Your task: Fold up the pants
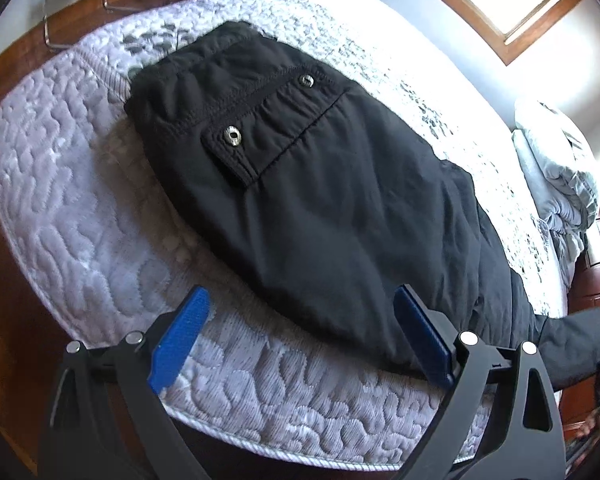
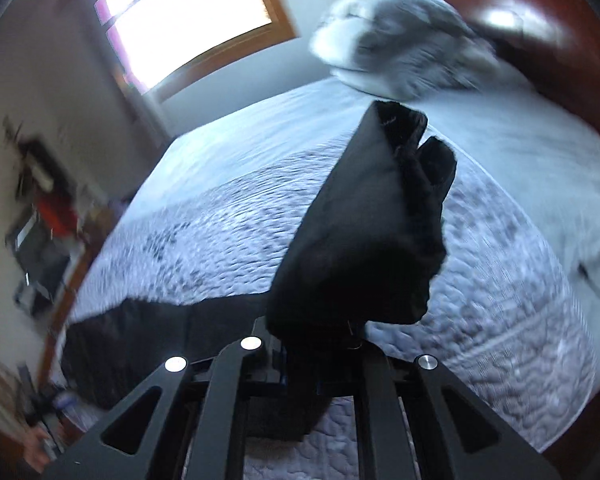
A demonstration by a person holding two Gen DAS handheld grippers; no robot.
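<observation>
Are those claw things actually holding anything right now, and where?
The right gripper pinches the black pants at the leg-cuff end; the left gripper is open, holding nothing.

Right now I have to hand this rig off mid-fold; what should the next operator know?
Left gripper: jaws open, empty, over the pants' near edge.
Right gripper: jaws shut on the leg end, lifted off the mattress.
Black pants: waist and flap pocket flat on the mattress.
Done: leg end picked up.
Left: probably carry it over toward the waist, lay it down, smooth.

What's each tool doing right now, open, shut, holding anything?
Left tool: open, empty, over the pants.
Right tool: shut on the pants' leg end, lifted off the bed.
</observation>
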